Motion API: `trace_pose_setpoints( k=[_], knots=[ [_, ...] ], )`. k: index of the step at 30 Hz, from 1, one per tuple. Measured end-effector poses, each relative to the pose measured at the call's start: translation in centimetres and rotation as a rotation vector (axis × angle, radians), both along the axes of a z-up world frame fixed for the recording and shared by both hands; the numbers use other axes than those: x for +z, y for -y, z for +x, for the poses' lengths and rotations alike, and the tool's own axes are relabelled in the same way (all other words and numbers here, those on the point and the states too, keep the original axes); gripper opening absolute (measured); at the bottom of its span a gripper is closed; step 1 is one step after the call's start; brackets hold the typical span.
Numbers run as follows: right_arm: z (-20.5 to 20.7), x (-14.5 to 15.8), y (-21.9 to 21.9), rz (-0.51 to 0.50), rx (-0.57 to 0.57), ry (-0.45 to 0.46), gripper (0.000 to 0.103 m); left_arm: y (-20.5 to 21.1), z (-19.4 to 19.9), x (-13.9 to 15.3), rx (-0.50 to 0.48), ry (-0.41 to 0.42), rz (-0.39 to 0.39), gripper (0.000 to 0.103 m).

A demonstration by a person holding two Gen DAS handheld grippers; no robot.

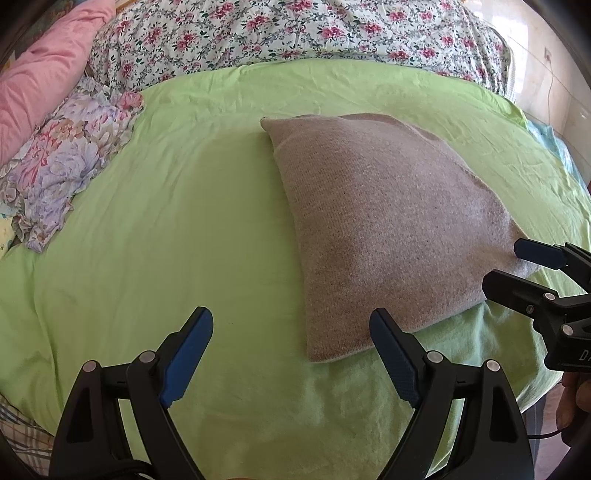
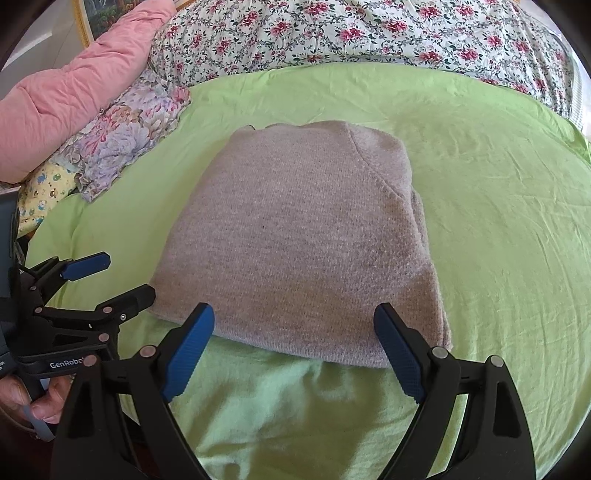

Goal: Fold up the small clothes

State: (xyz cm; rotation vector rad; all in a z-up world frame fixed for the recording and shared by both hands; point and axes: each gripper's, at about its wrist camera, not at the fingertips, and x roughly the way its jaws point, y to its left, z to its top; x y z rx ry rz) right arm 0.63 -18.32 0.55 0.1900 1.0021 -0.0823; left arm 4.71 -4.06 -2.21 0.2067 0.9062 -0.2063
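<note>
**A:** Where does the garment lie?

**B:** We see a folded grey-beige knitted sweater [image 2: 295, 243] lying flat on a light green sheet [image 2: 498, 221] that covers a bed. It is a neat rectangle, with its near hem facing us.

**A:** And where are our tools?

**B:** Our right gripper [image 2: 293, 336] hovers at the near edge of the sweater, its two blue-padded fingers [image 2: 188, 354] spread wide apart and grasping nothing. In the right wrist view the hem runs between the two fingertips, which frame the near edge; we cannot tell if they touch the knit.

**A:** What about the left one?

**B:** Our left gripper [image 1: 291, 343] is also released, fingers wide and empty. It sits just left of the sweater [image 1: 388, 229], over bare sheet [image 1: 147, 240]; its right finger overlaps the sweater's near left corner in the left wrist view. In that same view the right gripper [image 1: 509, 269] enters from the right, at the sweater's near right corner.

**A:** What surrounds it?

**B:** At the far side lies a white quilt with red flowers [image 2: 369, 33]. At the far left are a pink duvet [image 2: 74, 88] and a crumpled pastel floral cloth [image 2: 125, 136], well apart from the sweater.
</note>
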Motion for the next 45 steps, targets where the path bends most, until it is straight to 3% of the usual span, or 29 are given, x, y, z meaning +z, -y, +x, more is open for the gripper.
trace_pose_setpoints(
  k=[45],
  knots=[
    [0.09,0.44,-0.05,0.009,-0.006,0.013,0.089,0.64,-0.26,0.68,0.003,0.006,-0.015,0.088]
  ],
)
